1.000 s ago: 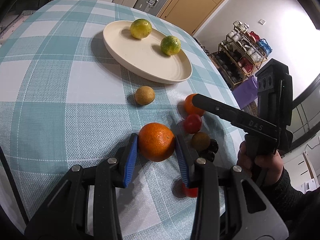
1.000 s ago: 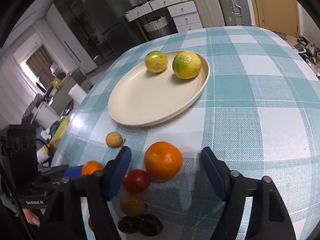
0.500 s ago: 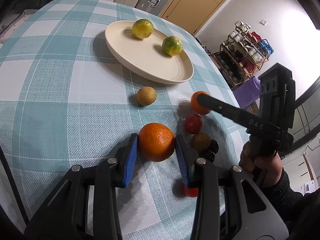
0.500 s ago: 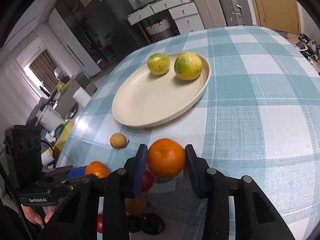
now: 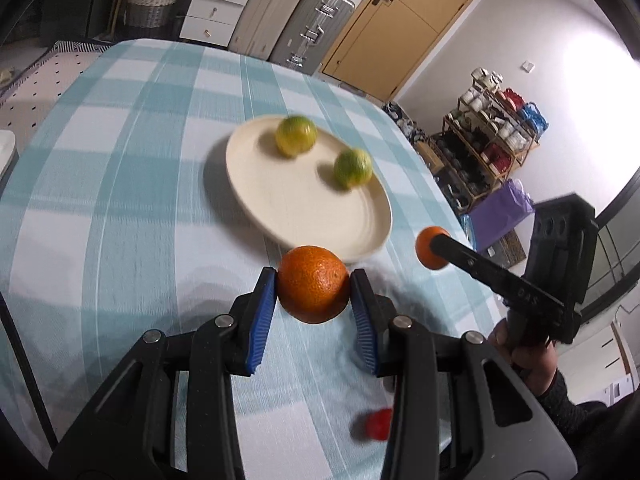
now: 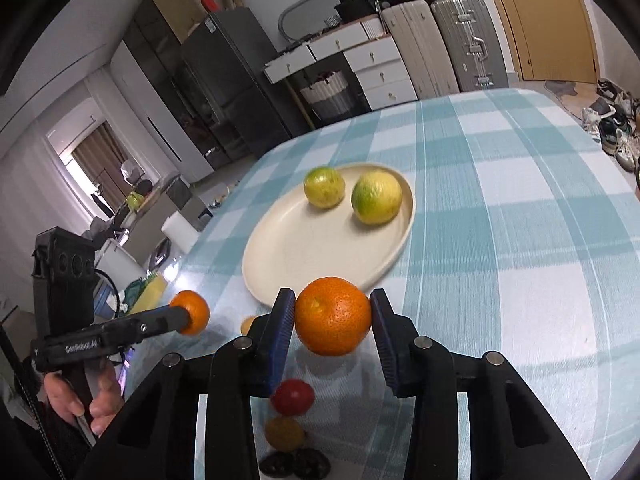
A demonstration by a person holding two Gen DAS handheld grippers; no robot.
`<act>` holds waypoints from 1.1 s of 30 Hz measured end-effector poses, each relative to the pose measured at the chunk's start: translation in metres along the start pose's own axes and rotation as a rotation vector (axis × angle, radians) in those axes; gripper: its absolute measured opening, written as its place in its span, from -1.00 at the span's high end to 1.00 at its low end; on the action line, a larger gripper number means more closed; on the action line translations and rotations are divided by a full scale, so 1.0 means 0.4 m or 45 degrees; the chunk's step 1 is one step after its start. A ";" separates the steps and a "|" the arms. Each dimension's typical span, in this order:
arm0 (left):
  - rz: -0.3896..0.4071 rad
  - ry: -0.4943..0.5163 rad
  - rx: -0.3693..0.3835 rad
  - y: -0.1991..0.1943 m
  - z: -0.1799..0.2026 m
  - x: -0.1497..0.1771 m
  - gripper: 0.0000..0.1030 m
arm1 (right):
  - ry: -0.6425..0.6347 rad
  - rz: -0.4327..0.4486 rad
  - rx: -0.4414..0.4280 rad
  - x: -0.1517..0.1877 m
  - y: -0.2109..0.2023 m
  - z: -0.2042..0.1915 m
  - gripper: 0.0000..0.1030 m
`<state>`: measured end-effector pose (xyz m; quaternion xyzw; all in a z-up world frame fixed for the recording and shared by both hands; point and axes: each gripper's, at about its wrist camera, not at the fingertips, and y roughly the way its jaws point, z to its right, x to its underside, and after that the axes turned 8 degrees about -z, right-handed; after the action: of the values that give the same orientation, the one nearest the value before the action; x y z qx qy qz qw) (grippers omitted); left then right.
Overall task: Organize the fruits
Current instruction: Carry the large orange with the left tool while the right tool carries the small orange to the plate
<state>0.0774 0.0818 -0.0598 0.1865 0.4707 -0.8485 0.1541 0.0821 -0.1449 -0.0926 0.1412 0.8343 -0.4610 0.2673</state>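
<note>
My left gripper (image 5: pixel 314 292) is shut on an orange (image 5: pixel 313 284) and holds it above the checked cloth, near the cream plate (image 5: pixel 280 204). My right gripper (image 6: pixel 332 322) is shut on another orange (image 6: pixel 333 321), also lifted near the plate (image 6: pixel 292 256). Each gripper and its orange also show in the other view, the right one (image 5: pixel 430 247) and the left one (image 6: pixel 191 312). Two yellow-green citrus fruits (image 6: pixel 324 188) (image 6: pixel 376 198) lie on the plate.
On the cloth below the right gripper lie a red tomato (image 6: pixel 292 397), a yellowish fruit (image 6: pixel 285 434), dark fruits (image 6: pixel 294 464) and a small brown fruit (image 6: pixel 248 325). A red fruit (image 5: pixel 376 424) shows below the left gripper. Suitcases and drawers stand beyond the table.
The right gripper closed on its orange. Both grippers then lifted their oranges off the cloth and moved toward the plate.
</note>
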 end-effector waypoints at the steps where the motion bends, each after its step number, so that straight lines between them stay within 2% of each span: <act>1: -0.001 -0.014 -0.001 0.000 -0.005 -0.018 0.33 | -0.005 0.012 -0.008 -0.007 -0.004 -0.001 0.24; 5: -0.003 -0.068 -0.005 0.007 -0.020 -0.071 0.33 | -0.042 0.047 -0.025 -0.051 -0.006 -0.015 0.24; 21: 0.002 -0.089 -0.075 0.094 -0.047 -0.282 0.33 | -0.073 0.032 -0.053 -0.238 0.084 -0.020 0.24; 33: -0.030 -0.088 -0.081 0.186 -0.086 -0.374 0.33 | -0.063 -0.012 -0.026 -0.313 0.183 0.004 0.24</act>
<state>0.2478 0.0862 -0.0626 0.1465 0.4940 -0.8408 0.1663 0.2202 -0.1057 -0.0718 0.1230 0.8328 -0.4570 0.2870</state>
